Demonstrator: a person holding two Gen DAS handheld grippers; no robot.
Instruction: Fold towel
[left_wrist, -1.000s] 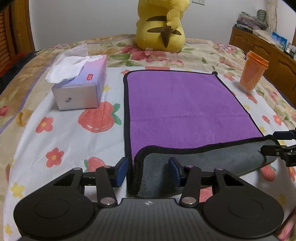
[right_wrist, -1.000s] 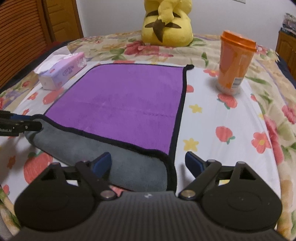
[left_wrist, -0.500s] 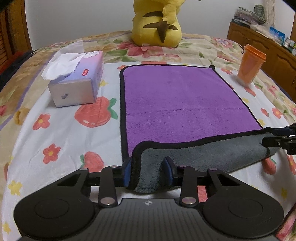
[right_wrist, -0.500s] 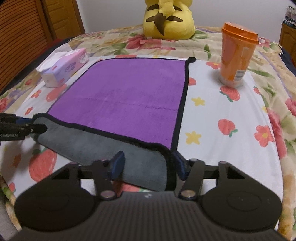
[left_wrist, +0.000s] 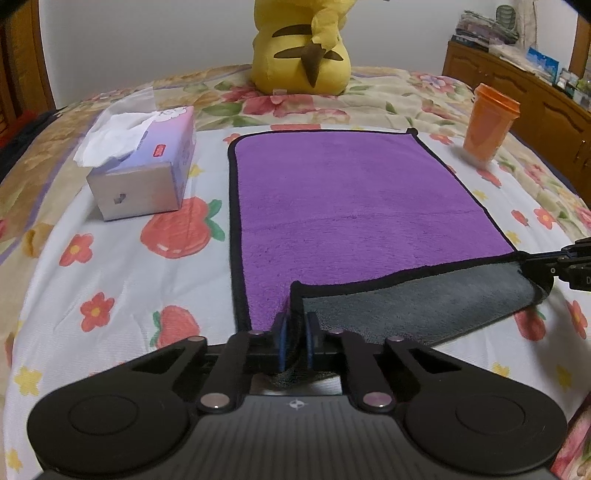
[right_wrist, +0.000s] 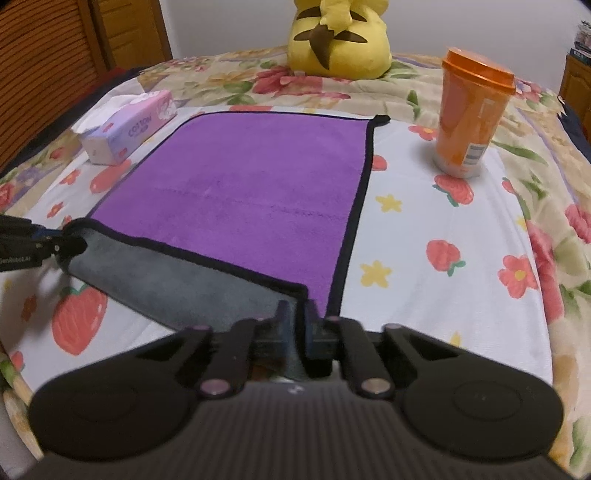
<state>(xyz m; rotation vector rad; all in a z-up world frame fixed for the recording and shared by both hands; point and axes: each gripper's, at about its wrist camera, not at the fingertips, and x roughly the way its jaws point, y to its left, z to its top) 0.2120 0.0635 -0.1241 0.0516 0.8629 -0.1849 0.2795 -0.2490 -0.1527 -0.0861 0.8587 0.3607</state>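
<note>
Both tongs closed since earlier: left tongs (left_wrist: 294, 332) now clamp near-left corner of purple black-edged microfibre towel (left_wrist: 351, 199), grey underside turned up; right tongs (right_wrist: 297, 325) clamp near-right corner; towel flat on floral bed (right_wrist: 443, 236), between tissue box (left_wrist: 147, 173) and orange cup (right_wrist: 471, 114)
</note>
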